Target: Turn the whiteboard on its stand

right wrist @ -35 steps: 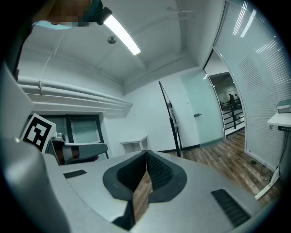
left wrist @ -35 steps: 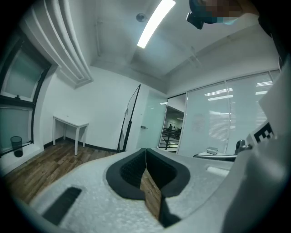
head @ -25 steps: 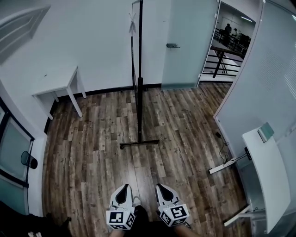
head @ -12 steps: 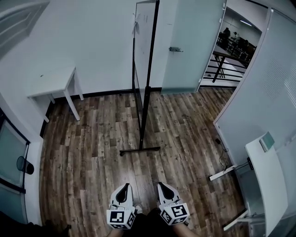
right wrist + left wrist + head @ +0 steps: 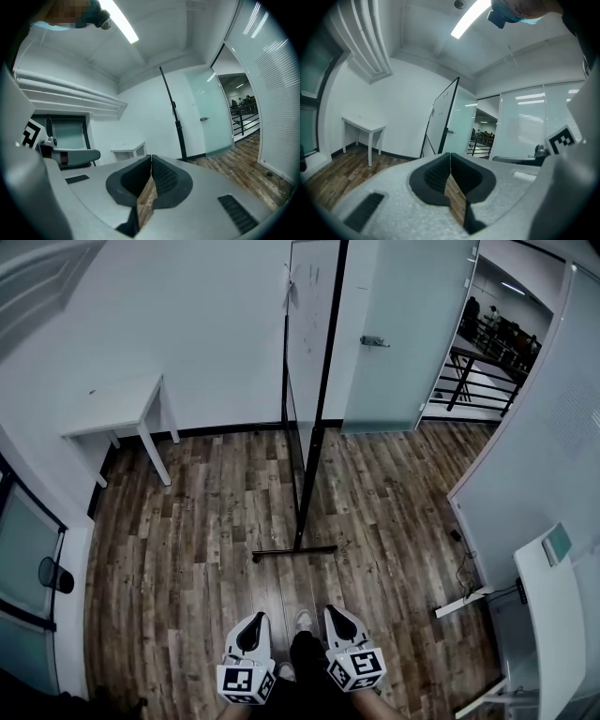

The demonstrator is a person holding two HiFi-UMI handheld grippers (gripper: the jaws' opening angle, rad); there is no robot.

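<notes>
Wood planks of the floor (image 5: 187, 549) lie bare between you and the whiteboard (image 5: 309, 334), which stands well ahead in the middle of the room, edge-on to you, with the wall and a glass door (image 5: 403, 334) behind it and a table (image 5: 117, 404) off to the left. You are too far off to touch it, so the step in hand looks like the approach: walk straight up the planks and stop just short of the stand (image 5: 302, 521), keeping your feet off its foot (image 5: 293, 552), the low bar lying crosswise on the floor. Because the board is edge-on, I'd come to one side of the post rather than head-on, so each gripper can reach a face or the frame. The left gripper (image 5: 251, 622) and right gripper (image 5: 337, 617) both hang low by your legs, each with its jaws pressed together and nothing between them. Part them before you reach the frame, take hold on the black rim rather than the white surface, and turn the board slowly, since a tall board on a narrow foot may well tip if pushed high and fast.
</notes>
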